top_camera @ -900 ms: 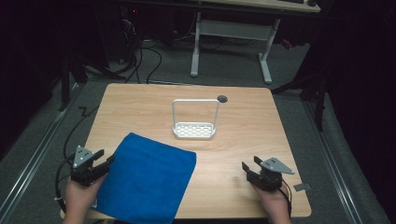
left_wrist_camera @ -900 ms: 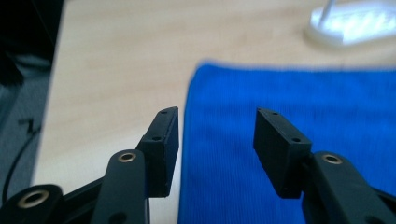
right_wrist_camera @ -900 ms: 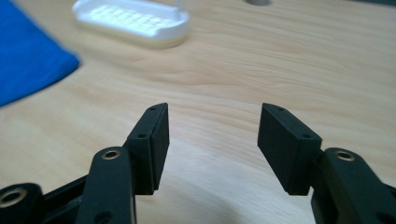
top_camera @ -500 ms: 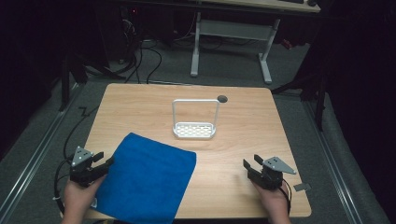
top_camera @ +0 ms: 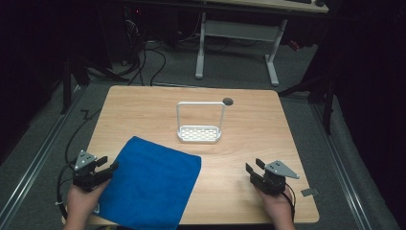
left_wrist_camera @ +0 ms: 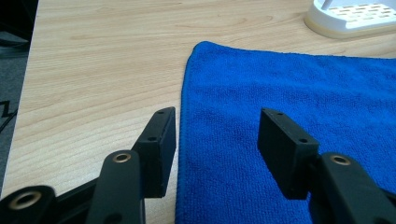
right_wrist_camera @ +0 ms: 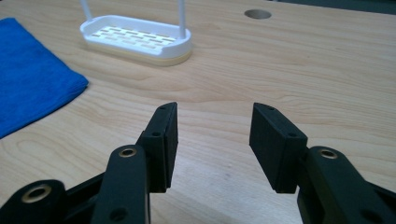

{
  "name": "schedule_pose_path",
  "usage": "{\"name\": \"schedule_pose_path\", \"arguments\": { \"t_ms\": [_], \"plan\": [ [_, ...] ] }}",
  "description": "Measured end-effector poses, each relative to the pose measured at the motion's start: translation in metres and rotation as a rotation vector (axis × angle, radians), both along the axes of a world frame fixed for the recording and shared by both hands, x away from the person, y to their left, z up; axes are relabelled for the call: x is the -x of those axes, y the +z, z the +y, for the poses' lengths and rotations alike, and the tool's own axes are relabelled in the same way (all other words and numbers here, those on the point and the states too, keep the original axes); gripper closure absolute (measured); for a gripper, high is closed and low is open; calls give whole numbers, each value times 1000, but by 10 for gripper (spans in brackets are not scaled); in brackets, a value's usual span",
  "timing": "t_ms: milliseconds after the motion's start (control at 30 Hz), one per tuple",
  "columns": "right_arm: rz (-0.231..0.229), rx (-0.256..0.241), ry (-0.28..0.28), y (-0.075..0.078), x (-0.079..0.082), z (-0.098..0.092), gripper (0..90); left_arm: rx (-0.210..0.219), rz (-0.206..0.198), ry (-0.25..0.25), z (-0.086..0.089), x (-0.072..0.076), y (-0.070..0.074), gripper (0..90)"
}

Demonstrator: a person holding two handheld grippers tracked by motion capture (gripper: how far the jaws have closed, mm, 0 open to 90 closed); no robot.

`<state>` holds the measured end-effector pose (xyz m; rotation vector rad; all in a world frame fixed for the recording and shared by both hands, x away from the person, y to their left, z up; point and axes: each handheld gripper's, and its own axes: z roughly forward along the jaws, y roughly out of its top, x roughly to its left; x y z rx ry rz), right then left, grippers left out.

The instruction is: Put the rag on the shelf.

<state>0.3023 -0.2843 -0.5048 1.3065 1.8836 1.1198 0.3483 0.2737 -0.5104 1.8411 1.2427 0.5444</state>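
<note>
While both tongs gape, the left tongs straddle the blue cloth's edge; the right tongs hover well apart.

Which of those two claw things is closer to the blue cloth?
Left. The left gripper sits at the blue cloth's left edge, jaws open over it; the right gripper is apart, over bare table.
</note>
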Motion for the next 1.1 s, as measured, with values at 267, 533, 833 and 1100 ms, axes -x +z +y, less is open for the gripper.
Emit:
{"name": "schedule_pose_path", "arguments": {
  "t_ms": [267, 533, 833, 1100],
  "plan": [
    [19, 17, 76, -1, 2, 26, 491, -3, -26, -23, -13, -7, 7, 474],
    [76, -3, 176, -6, 3, 60, 496, -24, -38, -37, -37, -17, 13, 466],
    [129, 49, 295, -12, 2, 112, 763, -12, -53, -49, -47, -14, 11, 493],
    [185, 110, 370, -18, -6, 161, 900, -39, -74, -57, -45, -9, 12, 497]
  ]
}}
